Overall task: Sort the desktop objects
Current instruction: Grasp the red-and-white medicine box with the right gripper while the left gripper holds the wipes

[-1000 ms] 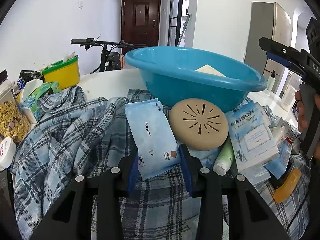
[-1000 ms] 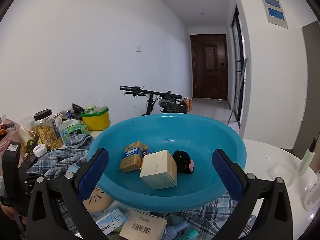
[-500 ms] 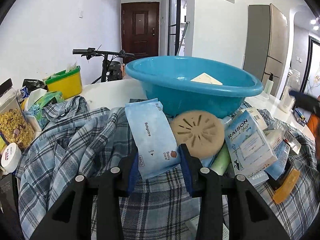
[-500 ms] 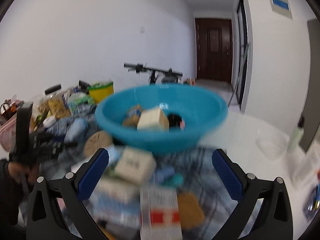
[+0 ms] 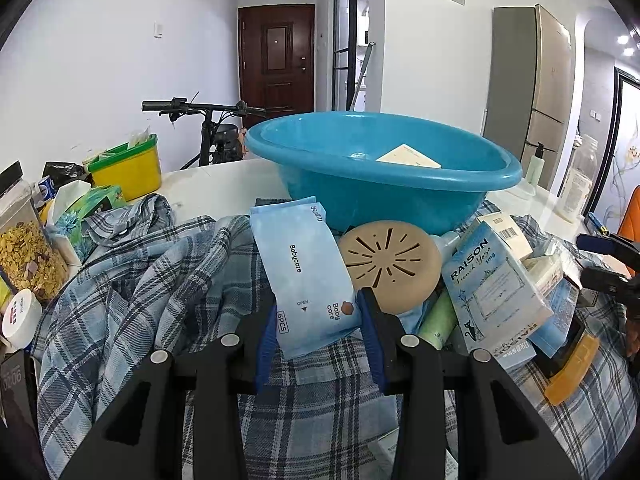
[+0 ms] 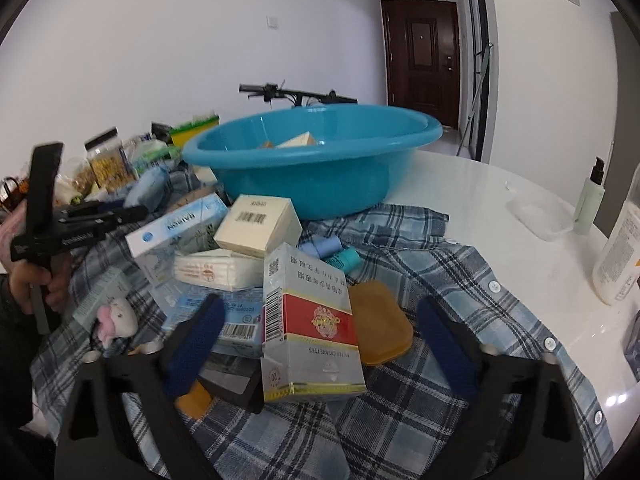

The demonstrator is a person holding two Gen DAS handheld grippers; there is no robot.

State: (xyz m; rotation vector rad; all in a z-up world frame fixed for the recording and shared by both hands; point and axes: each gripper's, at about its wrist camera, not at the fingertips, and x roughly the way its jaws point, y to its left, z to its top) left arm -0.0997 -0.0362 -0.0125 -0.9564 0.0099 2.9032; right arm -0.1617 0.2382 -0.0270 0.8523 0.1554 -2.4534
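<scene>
Left hand-held gripper (image 5: 318,338) clamped on soft, light wipes pack (image 5: 306,276); right hand-held gripper (image 6: 318,344) jaws apart, just been closing round stiff, light, slippery-wrapped cigarette carton (image 6: 310,324); grip its long sides.

I am looking into a lived-in flat. A dark brown panelled entrance door (image 5: 276,58) closes a white-walled hallway, and a black bicycle (image 5: 208,128) is parked indoors beside the wall. A tall grey-gold refrigerator (image 5: 528,80) stands at the right. The white glossy tabletop (image 6: 480,184) carries household clutter: a round blue plastic washbasin (image 5: 384,184), a crumpled blue plaid cotton shirt (image 5: 132,280), a clear jar of cereal (image 5: 24,248) and a pale green pump bottle (image 6: 590,200).
</scene>
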